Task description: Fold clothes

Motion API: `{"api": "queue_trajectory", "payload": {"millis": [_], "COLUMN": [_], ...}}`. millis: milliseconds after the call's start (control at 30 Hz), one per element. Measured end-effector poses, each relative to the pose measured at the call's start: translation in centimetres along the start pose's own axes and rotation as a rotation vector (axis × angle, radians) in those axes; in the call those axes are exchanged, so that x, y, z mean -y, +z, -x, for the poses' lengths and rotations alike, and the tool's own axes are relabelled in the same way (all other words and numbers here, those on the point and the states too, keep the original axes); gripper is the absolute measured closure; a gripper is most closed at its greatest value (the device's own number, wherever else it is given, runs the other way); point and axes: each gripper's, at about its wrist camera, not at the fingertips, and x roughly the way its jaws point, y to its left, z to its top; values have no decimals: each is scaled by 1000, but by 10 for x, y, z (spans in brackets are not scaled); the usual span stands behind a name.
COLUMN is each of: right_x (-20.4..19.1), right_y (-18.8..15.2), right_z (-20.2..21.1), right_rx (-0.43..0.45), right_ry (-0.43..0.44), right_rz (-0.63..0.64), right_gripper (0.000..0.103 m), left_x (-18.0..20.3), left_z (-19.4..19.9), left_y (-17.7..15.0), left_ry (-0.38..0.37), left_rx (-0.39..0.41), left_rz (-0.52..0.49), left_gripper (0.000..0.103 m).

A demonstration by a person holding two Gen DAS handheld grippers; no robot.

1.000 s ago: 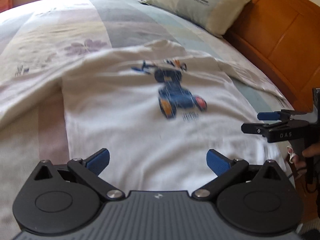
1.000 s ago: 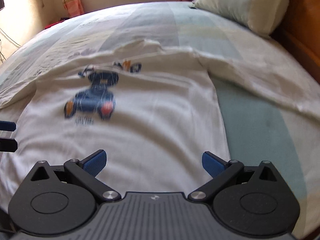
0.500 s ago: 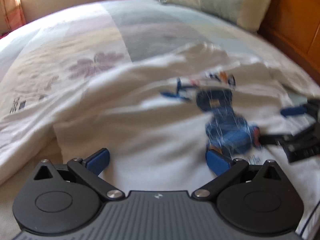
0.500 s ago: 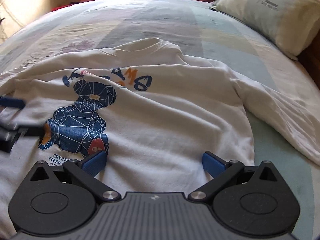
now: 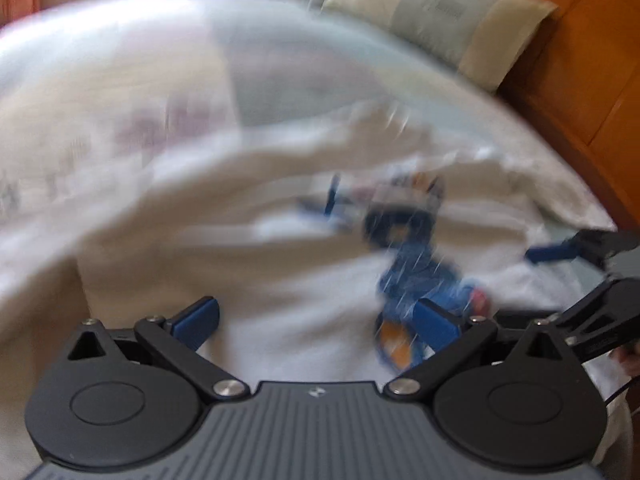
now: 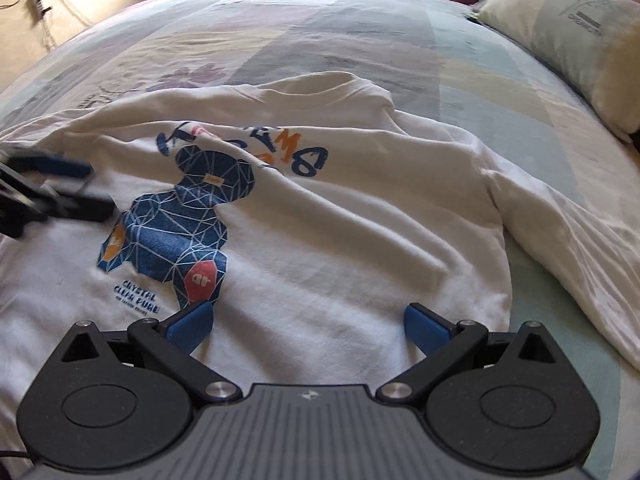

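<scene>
Lying face up on the bed (image 6: 360, 28), a white sweatshirt (image 6: 360, 240) spreads out with both grippers poised over its lower half.

The sweatshirt carries a blue faceted bear print (image 6: 176, 224) with orange and red patches, blue and orange lettering above it and small blue text below. Its collar points toward the pillow (image 6: 576, 40), its cloth is rumpled in soft ridges, and one long sleeve (image 6: 568, 240) trails off on the pillow side. The right gripper (image 6: 308, 326) has its fingers spread wide, holding nothing; the left gripper (image 5: 316, 322), in a motion-blurred view, is likewise spread and empty.
</scene>
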Motion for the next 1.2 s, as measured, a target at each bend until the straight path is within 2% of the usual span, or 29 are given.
{"api": "queue_trajectory", "payload": {"millis": [133, 200, 333, 400, 500, 600, 700, 767, 900, 1033, 1200], "right_x": [0, -3, -9, -8, -8, -7, -4, -1, 2, -1, -6], "right_y": [-4, -6, -11, -13, -15, -17, -23, -29, -40, -44, -43], "right_z": [3, 7, 23, 27, 32, 36, 32, 30, 29, 30, 32], "right_rx": [6, 20, 86, 110, 147, 172, 145, 130, 114, 105, 100], "right_ry": [0, -3, 18, 43, 81, 116, 94, 86, 89, 75, 75], "right_rz": [10, 2, -34, -73, -132, -184, -190, -210, -248, -245, -245], "right_gripper": [0, 0, 0, 0, 0, 0, 0, 0, 0, 0, 0], "left_x": [1, -1, -8, -15, -33, -48, -53, -48, -32, -9, 10], "left_z": [12, 23, 35, 25, -7, -42, -67, -74, -61, -31, -25], "left_y": [11, 24, 66, 91, 121, 136, 135, 128, 111, 93, 63], "left_ry": [-37, -67, -44, -24, -36, -92, -186, -211, -298, -314, -352], "left_rx": [-2, 27, 104, 112, 71, 19, -49, -73, -68, -9, -71], "left_rz": [0, -14, -74, -97, -76, -19, 4, -17, -70, -157, -210], "left_gripper": [1, 1, 1, 1, 1, 1, 1, 1, 1, 1, 1]}}
